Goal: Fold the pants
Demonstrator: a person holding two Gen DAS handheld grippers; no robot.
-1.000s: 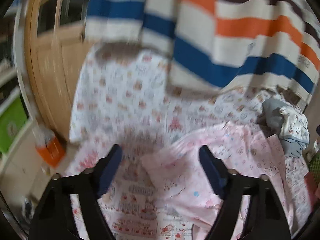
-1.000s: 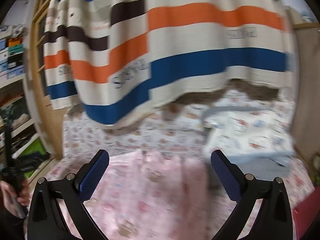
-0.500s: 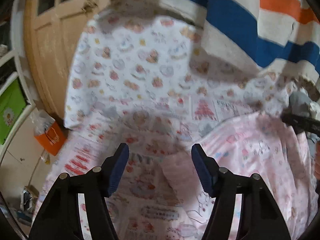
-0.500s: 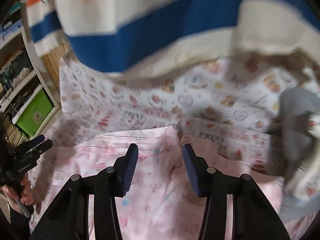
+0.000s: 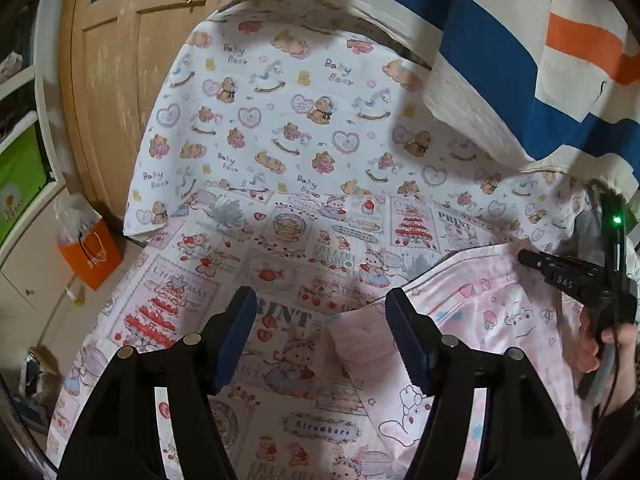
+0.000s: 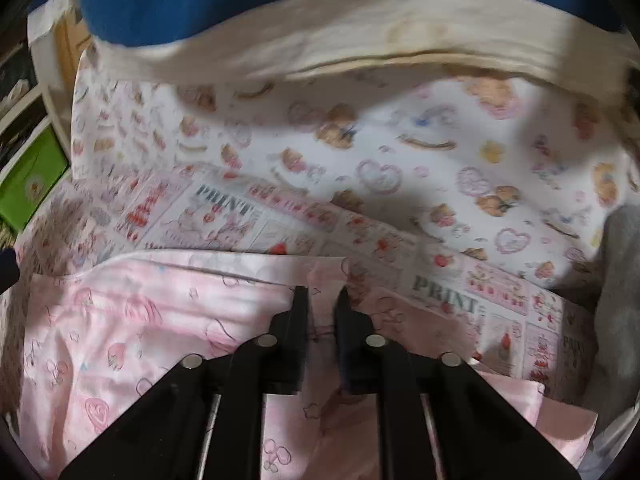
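Pink printed pants (image 5: pixel 480 344) lie flat on a patterned bed sheet (image 5: pixel 280 248). In the left wrist view my left gripper (image 5: pixel 320 332) is open, just above the sheet, with the pants' near-left corner by its right finger. The right gripper (image 5: pixel 568 276) shows at the right edge over the pants' far edge. In the right wrist view the right gripper (image 6: pixel 322 300) is nearly shut, its fingers pinching a fold at the top edge of the pants (image 6: pixel 160 320).
A striped blue, orange and white blanket (image 5: pixel 500 40) hangs over the far side. A wooden door (image 5: pixel 120 80) and an orange bag (image 5: pixel 90 256) are at the left. A grey garment (image 6: pixel 616 280) lies at the right.
Both grippers have tipped down and moved close to the pants. The right gripper has closed from wide open to a pinch on the pants' top edge. The left gripper narrowed slightly.
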